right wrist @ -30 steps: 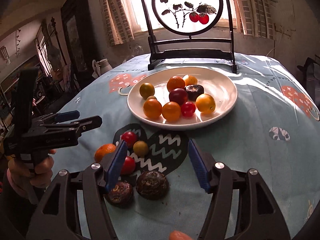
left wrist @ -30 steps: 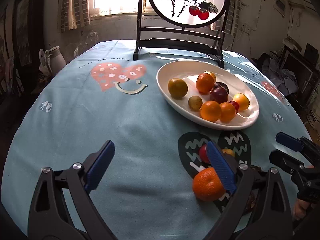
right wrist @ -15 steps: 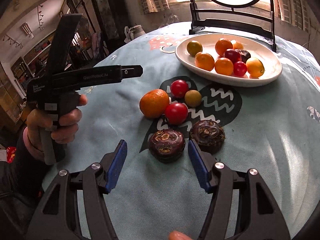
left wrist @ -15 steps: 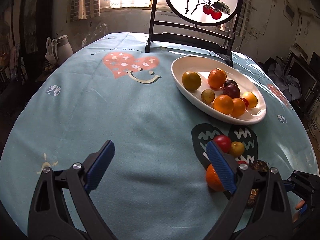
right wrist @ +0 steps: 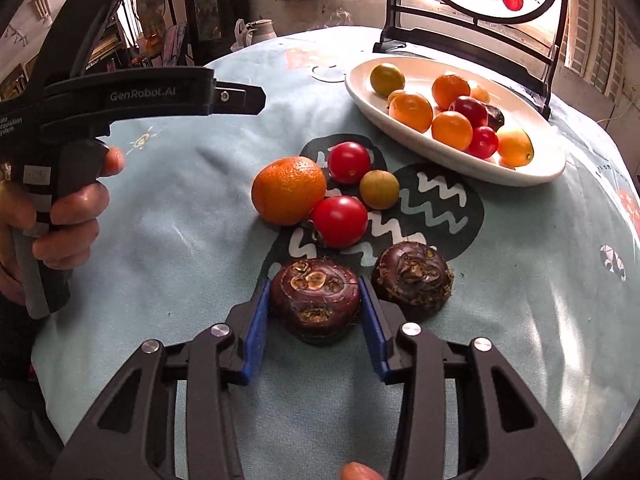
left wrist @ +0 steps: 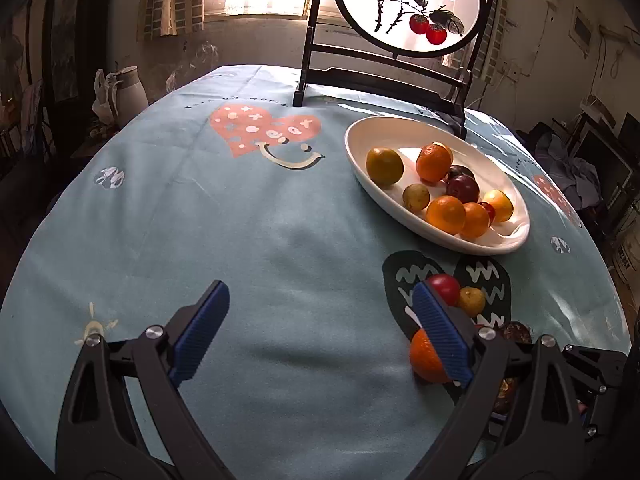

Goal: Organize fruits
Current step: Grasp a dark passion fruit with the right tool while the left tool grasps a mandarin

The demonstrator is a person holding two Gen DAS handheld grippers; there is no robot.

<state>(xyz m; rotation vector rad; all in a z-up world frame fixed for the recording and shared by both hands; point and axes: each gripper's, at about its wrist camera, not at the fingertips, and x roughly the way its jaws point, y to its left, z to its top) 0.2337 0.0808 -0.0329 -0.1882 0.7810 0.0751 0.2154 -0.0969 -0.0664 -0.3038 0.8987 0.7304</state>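
A white oval plate (right wrist: 520,168) (left wrist: 360,136) holds several oranges, tomatoes and dark fruits. On the cloth in front of it lie an orange (right wrist: 288,190) (left wrist: 424,356), two red tomatoes (right wrist: 340,220) (right wrist: 349,161), a small yellow-green fruit (right wrist: 379,189) and two dark brown water chestnuts. My right gripper (right wrist: 315,300) has its pads on both sides of the left chestnut (right wrist: 315,296), which rests on the cloth. The second chestnut (right wrist: 412,276) lies just to its right. My left gripper (left wrist: 320,332) is open and empty above the cloth, left of the loose fruit.
A black-framed round screen (left wrist: 404,4) stands behind the plate at the table's far edge. A white jug (left wrist: 128,92) stands beyond the table at the left. The left gripper's body and the hand holding it (right wrist: 72,208) fill the left of the right wrist view.
My right gripper has moved forward and down and closed around the left water chestnut. My left gripper has drawn back a little and stays open.
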